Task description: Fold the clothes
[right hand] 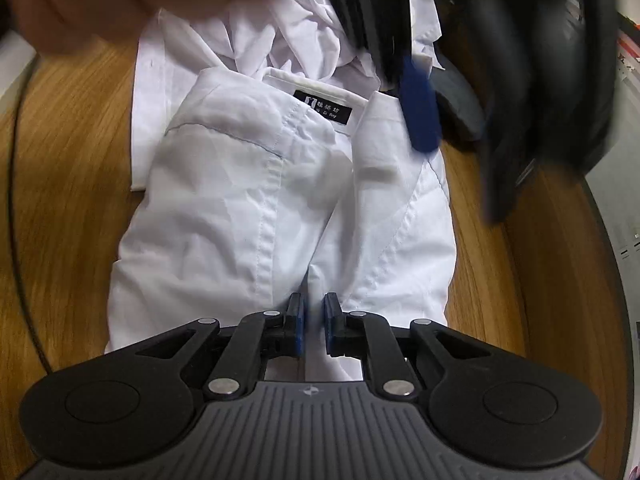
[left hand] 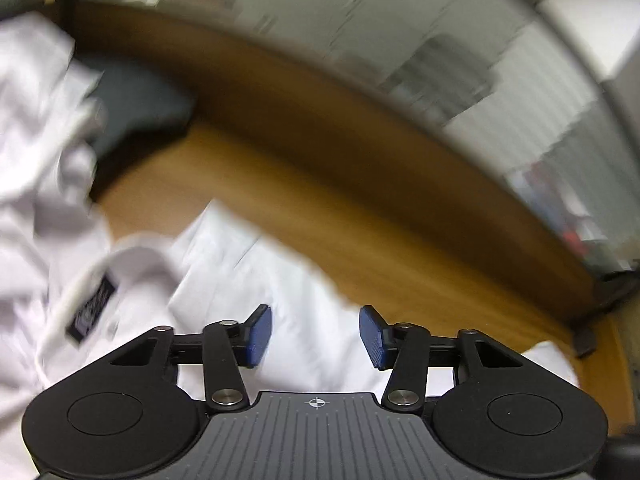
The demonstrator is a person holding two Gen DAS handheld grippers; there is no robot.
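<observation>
A white shirt [right hand: 248, 200] lies partly folded on the wooden table [right hand: 68, 160], collar and black neck label [right hand: 323, 109] at the far end. My right gripper [right hand: 313, 322] hovers over the shirt's near hem. Its blue pads stand a narrow gap apart, and cloth shows beneath them, not pinched. In the left wrist view the shirt [left hand: 304, 288] and its label [left hand: 92, 308] sit below my left gripper [left hand: 315, 334], whose jaws stand apart with nothing between them. In the right wrist view the left gripper is a dark blur with one blue pad [right hand: 420, 112] near the collar's right side.
More crumpled white cloth [right hand: 304, 20] is piled beyond the collar, beside a dark grey item [left hand: 140, 108]. A blurred hand [right hand: 120, 0] fills the top left. A black cable [right hand: 16, 200] runs along the left of the table. Bare wood [left hand: 320, 200] lies right of the shirt.
</observation>
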